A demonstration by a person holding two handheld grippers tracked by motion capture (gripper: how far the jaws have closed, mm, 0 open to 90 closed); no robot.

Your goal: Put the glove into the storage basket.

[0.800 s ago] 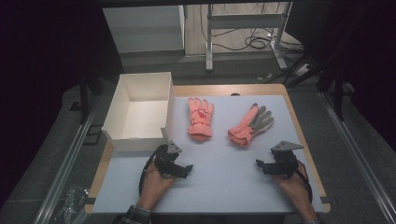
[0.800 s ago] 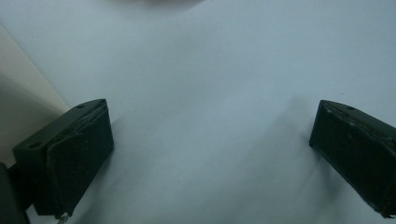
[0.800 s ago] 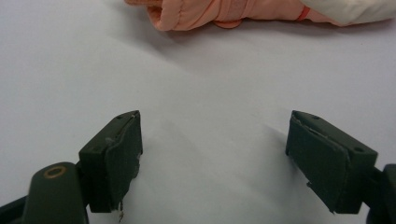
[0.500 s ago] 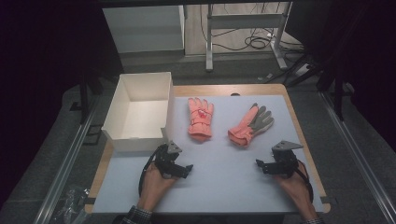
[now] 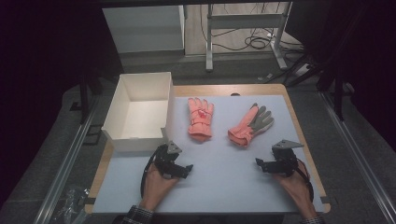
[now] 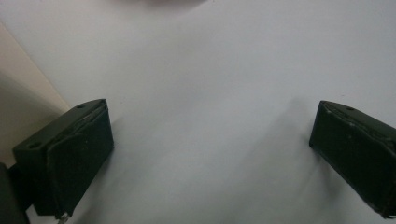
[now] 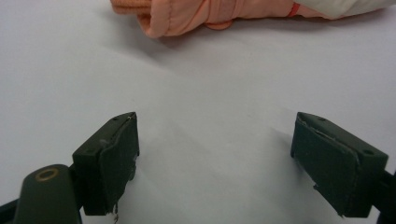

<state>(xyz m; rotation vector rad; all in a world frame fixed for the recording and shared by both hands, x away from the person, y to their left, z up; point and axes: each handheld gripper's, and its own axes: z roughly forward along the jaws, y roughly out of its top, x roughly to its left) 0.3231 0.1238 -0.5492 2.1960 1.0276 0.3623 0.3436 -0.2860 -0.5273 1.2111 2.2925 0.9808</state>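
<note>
My left gripper (image 5: 183,169) rests low on the white table (image 5: 224,186) at the near left, just near of the white box (image 5: 140,112), its jaws spread wide with nothing between them. My right gripper (image 5: 261,164) sits at the near right, jaws likewise wide apart and empty. Farther out lie two pink gloves: the left glove (image 5: 201,116) flat beside the box, the right glove (image 5: 250,125) angled with its grey palm up, its cuff toward my right gripper
</note>
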